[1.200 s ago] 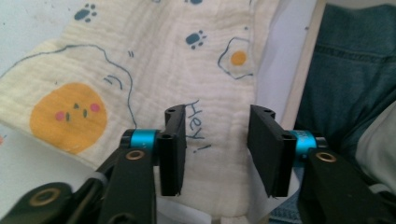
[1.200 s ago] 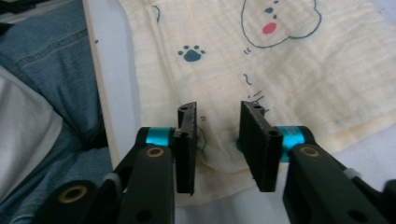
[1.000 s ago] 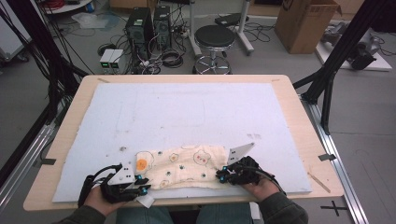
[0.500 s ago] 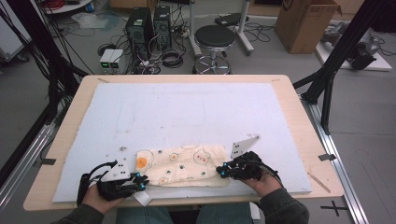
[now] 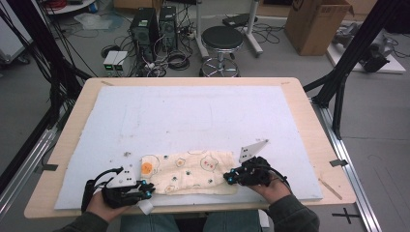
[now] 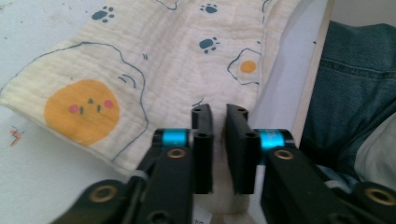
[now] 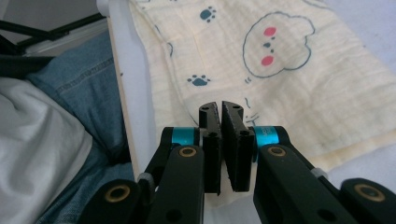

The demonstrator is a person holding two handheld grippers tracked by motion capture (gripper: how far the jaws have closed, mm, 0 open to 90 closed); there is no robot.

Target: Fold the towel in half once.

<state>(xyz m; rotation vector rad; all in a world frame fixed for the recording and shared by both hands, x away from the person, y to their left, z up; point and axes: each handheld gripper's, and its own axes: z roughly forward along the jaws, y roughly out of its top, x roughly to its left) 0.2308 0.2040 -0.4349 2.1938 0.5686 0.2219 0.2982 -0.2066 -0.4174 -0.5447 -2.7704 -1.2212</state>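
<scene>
A cream cloth point(image 5: 193, 171) printed with eggs, bears and paw marks lies folded near the front edge of the white mat point(image 5: 193, 116). My left gripper point(image 5: 147, 188) sits at the cloth's near left corner. In the left gripper view its jaws point(image 6: 219, 112) have just been closing, and a fold of the cloth point(image 6: 140, 56) is pinched low between them. My right gripper point(image 5: 229, 178) is at the near right corner. In the right gripper view point(image 7: 219, 107) it is shut, with the edge of the cloth point(image 7: 289, 60) caught between its pads.
The mat covers most of a wooden table point(image 5: 314, 125). The person's jeans point(image 6: 355, 84) press against the table's front edge. Beyond the table stand a black stool point(image 5: 222, 38), computer towers point(image 5: 150, 24) and a cardboard box point(image 5: 314, 19).
The cloth's near edge lies a little flatter and more stretched between the grippers than a second ago. Both hands have hardly shifted.
</scene>
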